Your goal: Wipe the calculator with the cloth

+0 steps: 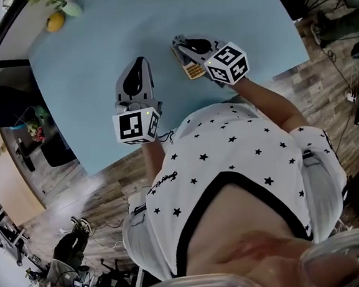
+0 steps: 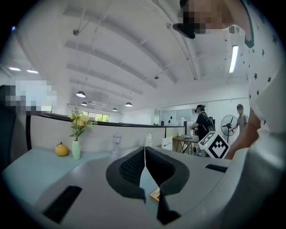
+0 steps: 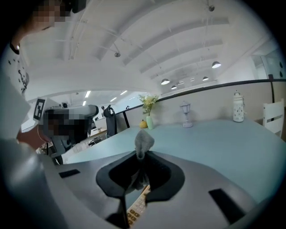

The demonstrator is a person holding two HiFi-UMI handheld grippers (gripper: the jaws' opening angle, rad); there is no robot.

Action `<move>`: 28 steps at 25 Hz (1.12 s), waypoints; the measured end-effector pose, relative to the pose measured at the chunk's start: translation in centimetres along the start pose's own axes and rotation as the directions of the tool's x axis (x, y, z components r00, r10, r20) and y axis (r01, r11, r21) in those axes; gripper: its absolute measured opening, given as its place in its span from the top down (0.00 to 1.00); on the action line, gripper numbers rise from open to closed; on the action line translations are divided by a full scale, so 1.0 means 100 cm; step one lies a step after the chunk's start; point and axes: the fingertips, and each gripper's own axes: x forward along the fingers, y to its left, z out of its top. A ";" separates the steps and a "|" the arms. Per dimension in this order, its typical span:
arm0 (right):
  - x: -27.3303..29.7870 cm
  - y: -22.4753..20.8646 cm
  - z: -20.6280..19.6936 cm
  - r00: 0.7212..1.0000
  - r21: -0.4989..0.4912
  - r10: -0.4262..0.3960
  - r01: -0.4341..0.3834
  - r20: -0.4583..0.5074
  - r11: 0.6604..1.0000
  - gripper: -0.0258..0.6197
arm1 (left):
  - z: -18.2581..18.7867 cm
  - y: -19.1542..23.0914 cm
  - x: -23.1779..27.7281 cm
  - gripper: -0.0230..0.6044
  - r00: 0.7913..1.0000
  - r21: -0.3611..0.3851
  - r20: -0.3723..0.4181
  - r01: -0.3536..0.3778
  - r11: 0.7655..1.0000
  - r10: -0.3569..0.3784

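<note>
My right gripper (image 1: 178,44) (image 3: 140,154) is shut on a small grey cloth (image 3: 143,140), whose bunched end sticks up past the fingertips. Right under it a calculator (image 1: 192,68) (image 3: 136,208) with yellowish keys lies on the light blue table (image 1: 95,41). In the right gripper view the jaws hide most of the calculator. Left of it my left gripper (image 1: 137,63) (image 2: 144,152) hovers over bare table, shut with its pads touching and nothing between them. A corner of the calculator (image 2: 155,195) peeks out below its jaws.
A yellow fruit (image 1: 55,20) (image 2: 61,149) and a vase of flowers (image 1: 61,1) (image 2: 76,150) stand at the table's far left corner. A small white lamp (image 3: 186,117) and a white bottle (image 3: 238,109) stand along the back wall. The table's near edge runs close to my body.
</note>
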 end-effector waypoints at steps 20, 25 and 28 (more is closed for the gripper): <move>0.060 0.009 -0.070 0.960 -0.069 0.026 -0.047 -0.277 0.996 0.89 | -0.010 0.021 -0.003 0.92 0.999 -0.031 -0.017 -0.037 0.999 0.036; 0.061 0.004 -0.076 0.956 -0.076 0.013 -0.036 -0.293 0.996 0.89 | -0.011 0.021 -0.002 0.92 0.999 -0.028 -0.022 -0.037 0.999 0.036; 0.059 -0.003 -0.076 0.956 -0.080 -0.005 -0.019 -0.292 0.997 0.89 | -0.011 0.019 -0.002 0.92 0.999 -0.026 -0.021 -0.038 0.999 0.037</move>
